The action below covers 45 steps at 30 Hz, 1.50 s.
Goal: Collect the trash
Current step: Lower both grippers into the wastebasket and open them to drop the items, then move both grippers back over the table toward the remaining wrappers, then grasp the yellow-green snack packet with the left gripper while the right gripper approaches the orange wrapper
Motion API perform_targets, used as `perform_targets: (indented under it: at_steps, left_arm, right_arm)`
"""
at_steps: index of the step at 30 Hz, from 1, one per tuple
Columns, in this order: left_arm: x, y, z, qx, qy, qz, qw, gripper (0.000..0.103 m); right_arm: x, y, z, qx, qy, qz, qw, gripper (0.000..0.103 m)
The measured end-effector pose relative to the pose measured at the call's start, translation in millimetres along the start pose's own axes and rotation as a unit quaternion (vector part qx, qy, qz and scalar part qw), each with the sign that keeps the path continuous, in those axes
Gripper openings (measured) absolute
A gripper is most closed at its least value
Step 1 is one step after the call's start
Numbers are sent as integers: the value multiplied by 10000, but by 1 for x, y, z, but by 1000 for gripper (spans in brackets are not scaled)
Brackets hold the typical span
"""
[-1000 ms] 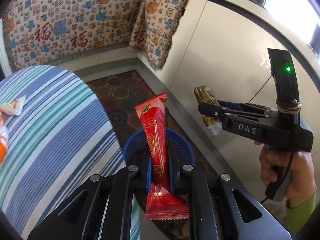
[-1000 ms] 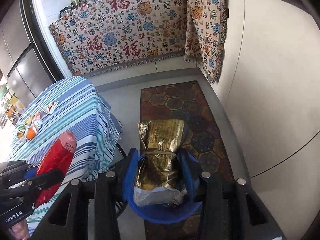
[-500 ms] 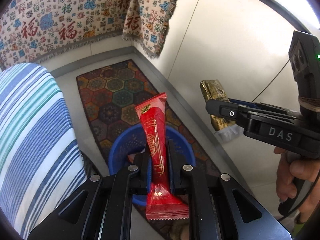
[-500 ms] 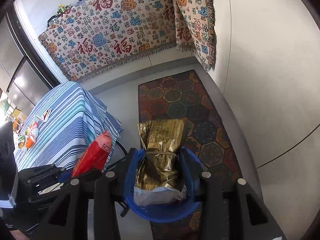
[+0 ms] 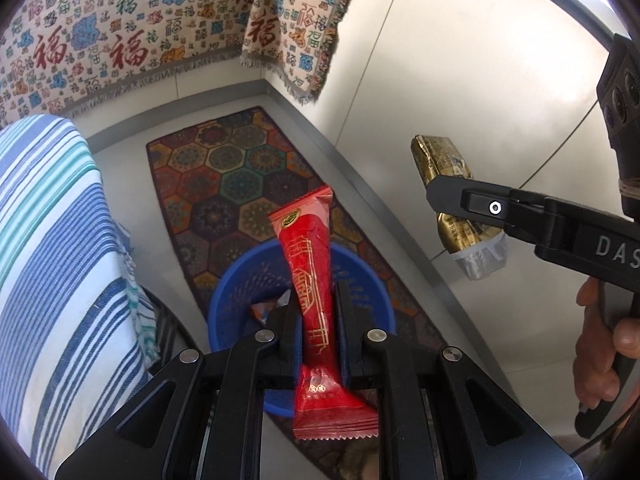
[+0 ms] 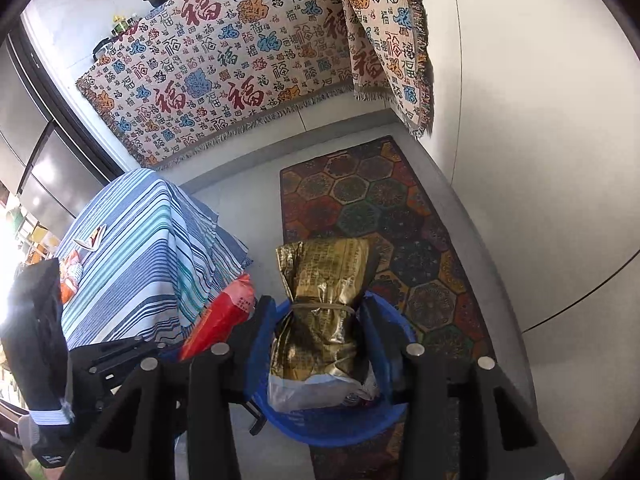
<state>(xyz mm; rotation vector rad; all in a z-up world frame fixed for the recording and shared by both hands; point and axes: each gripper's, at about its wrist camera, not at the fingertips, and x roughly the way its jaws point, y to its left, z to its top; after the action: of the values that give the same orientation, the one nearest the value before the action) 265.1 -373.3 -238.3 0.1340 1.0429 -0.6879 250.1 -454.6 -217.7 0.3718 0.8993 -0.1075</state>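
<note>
My left gripper (image 5: 318,312) is shut on a long red snack wrapper (image 5: 310,268) and holds it above a round blue basket (image 5: 236,292) on the floor. A piece of trash (image 5: 262,312) lies in the basket. My right gripper (image 6: 322,312) is shut on a gold foil wrapper (image 6: 324,280) and holds it over the same basket (image 6: 340,424). In the left wrist view the right gripper (image 5: 444,192) and its gold wrapper (image 5: 436,156) hang to the right of the basket. In the right wrist view the red wrapper (image 6: 224,312) shows at the left.
A table with a striped cloth (image 5: 52,248) stands left of the basket; more wrappers (image 6: 86,240) lie on it (image 6: 152,248). A patterned rug (image 6: 376,208) runs under the basket. A white cabinet wall (image 5: 460,80) is at the right. A patterned blanket (image 6: 224,64) hangs behind.
Both grippers have moved over the basket and tilted down, so the basket shows more fully under the wrappers. Both stay shut on their wrappers.
</note>
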Motion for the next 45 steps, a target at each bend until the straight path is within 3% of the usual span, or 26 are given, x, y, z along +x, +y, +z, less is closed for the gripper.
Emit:
perform_targets:
  at_steps: [2, 4, 5, 11, 16, 21, 28, 33, 35, 37, 42, 45]
  left_arm:
    - [4, 1, 0, 17, 0, -15, 10000, 22]
    - [7, 2, 1, 1, -28, 15, 10000, 63]
    - [6, 3, 0, -20, -91, 56, 9999, 66]
    - [-22, 8, -1, -176, -374, -33, 9991, 71]
    - [-66, 9, -8, -25, -704, 127, 9974, 83]
    - [-105, 33, -38, -77, -762, 513, 9957, 86]
    - [-145, 98, -115, -525, -605, 1416, 9867, 86]
    - [-162, 152, -156, -1002, -417, 2009, 9736, 86]
    - [-171, 169, -165, -1179, -485, 2128, 9688, 87]
    - [-178, 185, -173, -1313, -499, 2215, 9650, 87]
    - [-187, 215, -180, -1485, -572, 2375, 9583, 96]
    - [-191, 237, -185, -1486, -636, 2414, 9569, 102]
  right_arm:
    - [2, 0, 0, 46, 21, 79, 10000, 52]
    - [1, -1, 0, 98, -9, 69, 9999, 61]
    - [0, -1, 1, 112, -41, 58, 9999, 61]
    - [-16, 0, 3, 76, -402, -90, 9991, 61]
    - [-24, 11, 4, -57, -608, -175, 9980, 61]
    - [-28, 35, 3, -367, -768, -270, 9960, 61]
    - [-17, 115, -24, -1274, -562, 106, 9902, 61]
    - [4, 202, -65, -2097, -149, 675, 9753, 61]
    - [9, 216, -73, -2213, -73, 751, 9723, 61]
    - [26, 256, -97, -2669, 148, 838, 9600, 61]
    - [44, 298, -126, -3296, 209, 596, 9420, 65]
    - [46, 305, -127, -3293, 200, 629, 9419, 65]
